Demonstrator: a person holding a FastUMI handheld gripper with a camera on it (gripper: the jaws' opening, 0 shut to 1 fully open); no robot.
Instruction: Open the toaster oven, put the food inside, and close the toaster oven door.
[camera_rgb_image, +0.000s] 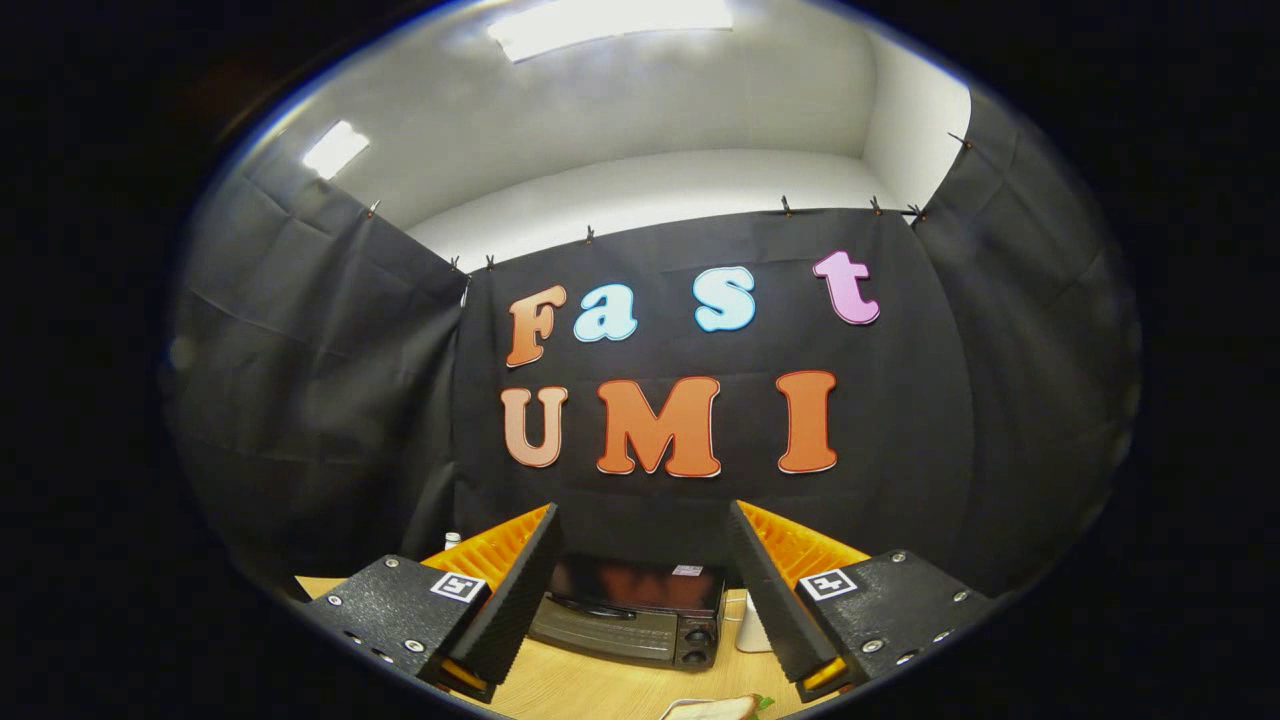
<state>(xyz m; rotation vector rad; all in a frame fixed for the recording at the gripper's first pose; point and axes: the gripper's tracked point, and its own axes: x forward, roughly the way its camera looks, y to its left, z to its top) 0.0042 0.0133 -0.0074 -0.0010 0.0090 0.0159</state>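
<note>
black cloth walls (330, 420), lit ceiling panels (610, 25), wooden table (590, 690).

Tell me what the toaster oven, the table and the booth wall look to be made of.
Toaster oven: dark metal casing, likely painted, with a glossy glass-like door that reflects light.
Table: pale wood or wood-look laminate, faint grain.
Booth wall: matte black cloth, creased, clipped along top.
Gripper jaws stand open, holding nothing.

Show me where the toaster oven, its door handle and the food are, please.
toaster oven (628, 612): gripper view, beyond the open fingers, on its front door.
door handle (592, 607): gripper view, on the bar's middle.
food (712, 709): gripper view, on its pale top.
</note>
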